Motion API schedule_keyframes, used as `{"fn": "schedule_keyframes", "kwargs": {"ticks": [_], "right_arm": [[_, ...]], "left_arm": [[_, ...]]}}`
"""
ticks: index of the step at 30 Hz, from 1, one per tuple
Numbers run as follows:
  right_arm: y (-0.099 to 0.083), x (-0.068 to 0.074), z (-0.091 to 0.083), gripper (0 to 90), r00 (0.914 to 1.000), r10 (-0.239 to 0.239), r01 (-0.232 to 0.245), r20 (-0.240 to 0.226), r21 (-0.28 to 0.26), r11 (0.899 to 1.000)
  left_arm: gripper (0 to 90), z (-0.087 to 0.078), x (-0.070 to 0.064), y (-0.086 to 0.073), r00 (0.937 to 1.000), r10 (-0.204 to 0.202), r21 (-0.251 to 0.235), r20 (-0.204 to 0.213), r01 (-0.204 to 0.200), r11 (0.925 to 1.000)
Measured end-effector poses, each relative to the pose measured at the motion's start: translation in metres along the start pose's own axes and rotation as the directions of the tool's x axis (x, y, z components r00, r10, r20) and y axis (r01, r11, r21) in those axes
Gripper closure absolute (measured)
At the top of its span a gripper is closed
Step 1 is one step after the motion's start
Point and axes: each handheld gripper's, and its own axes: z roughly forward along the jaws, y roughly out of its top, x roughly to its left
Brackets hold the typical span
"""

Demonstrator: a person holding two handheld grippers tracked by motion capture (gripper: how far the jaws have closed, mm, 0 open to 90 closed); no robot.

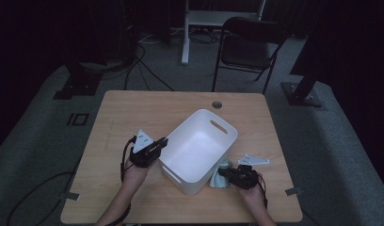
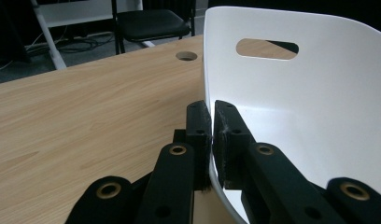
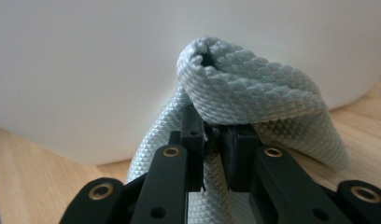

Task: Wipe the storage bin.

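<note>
Nearest the person, the right tool [image 1: 226, 177] has its jaws closed on a bunched fold of a pale blue-grey waffle-textured cloth [image 1: 219, 176]; the cloth sits on the light wooden worktop [image 1: 133, 113], just outside the near right wall of the white plastic tub with slot handles [image 1: 199, 148], touching or all but touching that wall; the left tool [image 1: 163, 141] pinches the tub's left rim between its jaws, one jaw inside the wall and one outside, seemingly to steady it.

As a judgement, the work is about putting the cloth into the tub, and it is at an early stage; the grasp on the cloth is made and the tub is held, but the cloth is still outside and low, and the tub's interior looks bare; what is left is lifting the cloth over the rim and letting it go inside.

The right gripper view shows the cloth [image 3: 254, 93] humped above the jaws with the tub wall [image 3: 86, 70] close behind, detail the high view loses in dim light; the left gripper view shows the rim [image 2: 208, 84] clamped and the far slot handle [image 2: 267, 48]; the high view alone gives the layout, with a black folding chair [image 1: 249, 47] beyond the worktop.
</note>
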Motion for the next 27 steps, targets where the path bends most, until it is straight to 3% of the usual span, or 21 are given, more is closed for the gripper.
{"fn": "schedule_keyframes", "kwargs": {"ticks": [4, 8, 14, 17, 20, 27], "right_arm": [[0.002, 0.007, -0.003, 80.5, 1.0, -0.005, 0.005, -0.004, 0.006, 1.0], [0.009, 0.025, -0.012, 80.4, 0.9978, -0.045, 0.044, -0.048, -0.017, 0.999], [0.021, 0.055, -0.029, 80.4, 0.9854, -0.126, 0.116, -0.114, -0.09, 0.989], [0.027, 0.064, -0.036, 80.3, 0.9803, -0.143, 0.125, -0.136, -0.128, 0.984], [0.029, 0.066, -0.036, 80.3, 0.9788, -0.159, 0.142, -0.129, -0.132, 0.981], [0.021, 0.054, -0.027, 80.4, 0.9858, -0.131, 0.12, -0.105, -0.104, 0.987]], "left_arm": [[85.6, 0.0, -0.001, 0.0, 1.0, -0.002, -0.002, -0.008, 0.002, 1.0], [85.7, 0.0, -0.002, 0.0, 0.9998, 0.001, 0.001, -0.021, -0.001, 1.0], [85.7, 0.0, -0.002, 0.0, 0.9997, 0.0, 0.002, -0.025, 0.0, 1.0], [85.8, 0.001, -0.002, 0.001, 0.9997, 0.001, 0.003, -0.024, -0.001, 1.0], [85.8, 0.001, -0.002, 0.0, 0.9999, -0.001, 0.001, -0.016, 0.001, 1.0], [85.7, 0.001, -0.001, 0.0, 1.0, -0.001, -0.002, -0.01, 0.001, 1.0]]}}
